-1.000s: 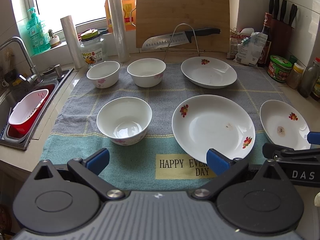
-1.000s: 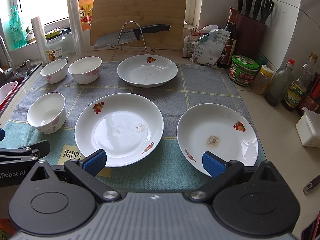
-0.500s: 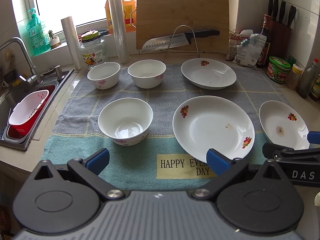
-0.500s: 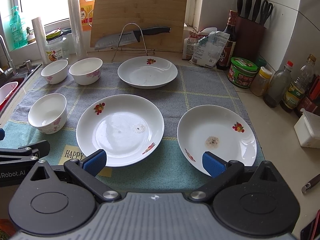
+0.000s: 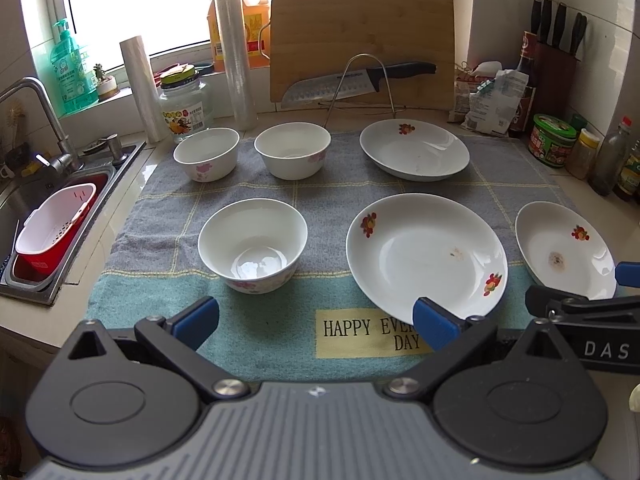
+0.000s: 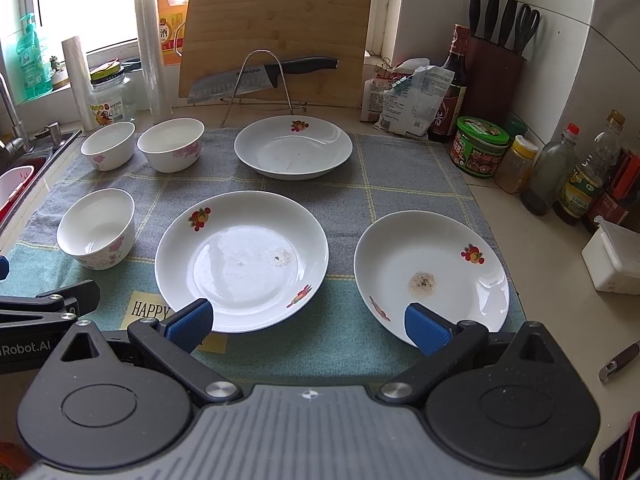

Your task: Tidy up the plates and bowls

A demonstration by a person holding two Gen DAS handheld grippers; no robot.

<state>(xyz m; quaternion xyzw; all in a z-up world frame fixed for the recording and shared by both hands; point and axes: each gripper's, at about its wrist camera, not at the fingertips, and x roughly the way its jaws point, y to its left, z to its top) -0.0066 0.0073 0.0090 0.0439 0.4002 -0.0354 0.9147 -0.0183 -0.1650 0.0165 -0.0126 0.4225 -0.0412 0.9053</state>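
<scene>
Three white flowered bowls stand on a grey-green towel (image 5: 256, 336): a near bowl (image 5: 253, 244) and two far ones (image 5: 206, 159) (image 5: 293, 155). Three white plates with fruit prints lie to their right: a large middle plate (image 5: 426, 258) (image 6: 242, 260), a far plate (image 5: 414, 155) (image 6: 293, 152) and a right plate (image 5: 564, 250) (image 6: 431, 278). My left gripper (image 5: 316, 322) is open above the towel's front edge, short of the near bowl and middle plate. My right gripper (image 6: 307, 328) is open too, between the middle and right plates, holding nothing.
A sink (image 5: 48, 216) with a red and white basket lies left. A cutting board (image 5: 362, 40), a knife on a wire rack (image 5: 360, 80), a jar and wrap rolls line the back. Jars, bottles and a knife block (image 6: 496, 72) crowd the right, with a white box (image 6: 612, 258).
Both views have crept slightly forward and lower toward the dishes. Both grippers stay open and no dish has moved.
</scene>
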